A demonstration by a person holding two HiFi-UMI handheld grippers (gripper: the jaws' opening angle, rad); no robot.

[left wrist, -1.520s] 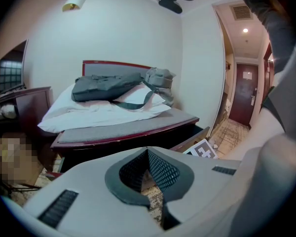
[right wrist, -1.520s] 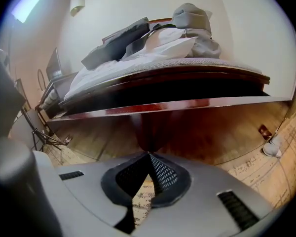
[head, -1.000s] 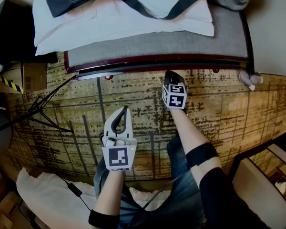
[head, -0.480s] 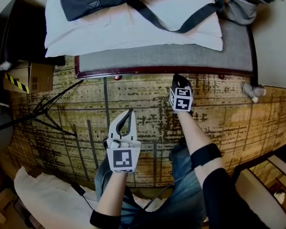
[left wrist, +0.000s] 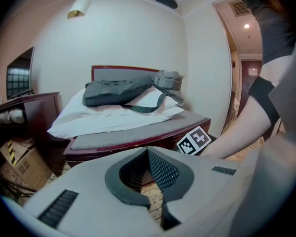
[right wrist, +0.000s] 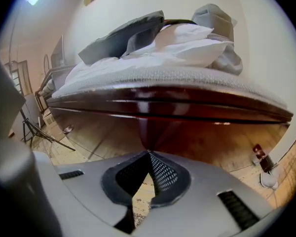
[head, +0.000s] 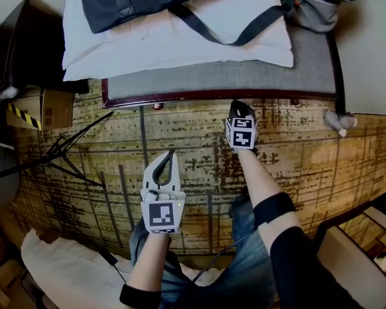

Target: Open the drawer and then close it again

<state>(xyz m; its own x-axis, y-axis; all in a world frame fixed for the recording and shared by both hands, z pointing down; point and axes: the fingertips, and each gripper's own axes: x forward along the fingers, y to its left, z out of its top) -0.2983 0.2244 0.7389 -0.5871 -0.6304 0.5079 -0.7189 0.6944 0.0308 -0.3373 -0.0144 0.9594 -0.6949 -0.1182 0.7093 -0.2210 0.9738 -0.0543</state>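
Drawer (head: 199, 98): the dark red panel along the bed (head: 212, 76) base, facing the carpet (head: 296, 147). From the head view it sits flush with the frame, no gap showing. No handle visible.

Right gripper (head: 239, 106): jaws together, nothing between them, tips at the panel near its middle. The right gripper view shows the tips (right wrist: 149, 153) pointing at the red wood (right wrist: 187, 113). Cannot tell whether touching or just short.

Left gripper (head: 170, 154): jaws together, empty, over the carpet and well back from the bed. Idle.

Judgement: this looks like the end of the closing push.

Notes for doing it well:
- Keep the right jaws together so the tips act as one blunt pusher.
- Push square to the panel near its middle, or the drawer may skew in its runners.
- Finish gently and check the seam is even along its length before drawing back.
- Keep the left gripper clear.
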